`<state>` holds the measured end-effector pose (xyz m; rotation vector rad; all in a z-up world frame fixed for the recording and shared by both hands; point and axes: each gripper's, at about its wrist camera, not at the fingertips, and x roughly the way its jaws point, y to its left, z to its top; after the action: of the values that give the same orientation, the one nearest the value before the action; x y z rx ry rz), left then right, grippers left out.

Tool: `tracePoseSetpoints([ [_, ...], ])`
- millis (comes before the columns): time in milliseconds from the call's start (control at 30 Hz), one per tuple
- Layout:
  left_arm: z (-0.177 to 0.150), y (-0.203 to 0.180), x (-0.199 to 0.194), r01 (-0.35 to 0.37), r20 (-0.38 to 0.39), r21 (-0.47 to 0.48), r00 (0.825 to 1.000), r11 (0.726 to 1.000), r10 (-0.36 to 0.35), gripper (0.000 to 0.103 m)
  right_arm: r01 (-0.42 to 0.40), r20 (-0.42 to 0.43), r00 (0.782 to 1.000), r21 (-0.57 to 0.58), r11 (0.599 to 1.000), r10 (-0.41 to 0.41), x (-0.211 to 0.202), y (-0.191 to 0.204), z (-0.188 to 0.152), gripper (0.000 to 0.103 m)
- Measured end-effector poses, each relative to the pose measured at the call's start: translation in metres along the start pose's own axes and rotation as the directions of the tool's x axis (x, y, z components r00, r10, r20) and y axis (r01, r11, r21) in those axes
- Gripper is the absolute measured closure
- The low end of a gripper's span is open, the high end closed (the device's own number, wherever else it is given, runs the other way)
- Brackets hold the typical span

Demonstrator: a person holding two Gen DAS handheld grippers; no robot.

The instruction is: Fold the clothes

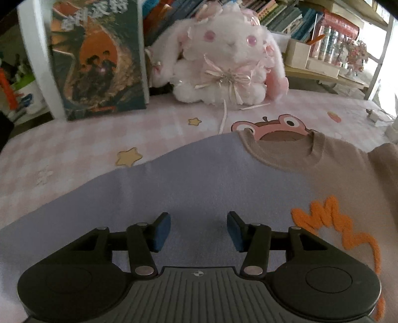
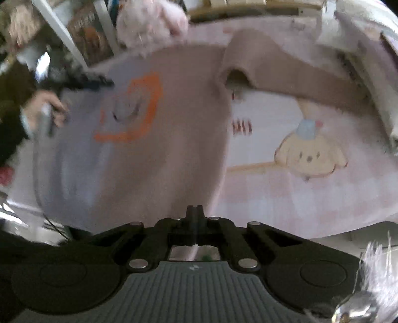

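Garment: a beige sweatshirt point(image 2: 174, 119) with an orange fuzzy outline motif point(image 1: 343, 223) lay spread flat on a pink checked cartoon bedsheet point(image 1: 74, 159); its long axis ran from the lower centre of the right wrist view up toward the plush rabbit point(image 1: 223, 62).
Collar: the neck opening point(image 1: 286, 149) sat in the upper right of the left wrist view, facing the rabbit.
Sleeve: one sleeve point(image 2: 298, 74) stretched out to the upper right of the right wrist view, its shoulder lifted in a small loop.
Right hand-held gripper point(image 2: 195, 211): jaws were fully together at the garment's near edge; whether hem cloth was pinched could not be told through the blur.
Left hand-held gripper point(image 1: 199, 231): jaws stood about half apart with only flat cloth below and nothing between them.
Key relation: the sweatshirt lay ahead of and under both tools; the right one was nearer the hem, the left nearer the collar side.
Only in right view: the person's hand point(image 2: 44, 111) with the other tool at far left, and the dog print point(image 2: 311, 154).
Only in left view: the standing book point(image 1: 97, 59) and the shelves of books point(image 1: 286, 15).
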<state>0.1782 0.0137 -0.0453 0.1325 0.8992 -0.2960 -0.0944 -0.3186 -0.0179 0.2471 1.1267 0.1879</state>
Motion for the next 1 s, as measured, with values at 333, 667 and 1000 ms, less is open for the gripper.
tracePoseSetpoints([
  [333,-0.094,0.01,-0.072,-0.114,0.007,0.036,0.993,0.993,0.114,0.052,0.119,0.145,0.983,-0.015,0.993,-0.115,0.033,0.006,0.044,0.069],
  [667,-0.125,0.041,-0.102,-0.103,0.011,-0.236,0.994,0.966,0.108,0.044,0.253,0.219,0.947,-0.056,0.966,-0.235,0.072,0.01,0.077,0.076],
  [1000,-0.127,0.041,-0.098,-0.075,-0.01,-0.261,0.997,0.963,0.075,0.099,0.267,0.243,0.938,-0.047,0.963,-0.248,0.08,0.011,0.092,0.093],
])
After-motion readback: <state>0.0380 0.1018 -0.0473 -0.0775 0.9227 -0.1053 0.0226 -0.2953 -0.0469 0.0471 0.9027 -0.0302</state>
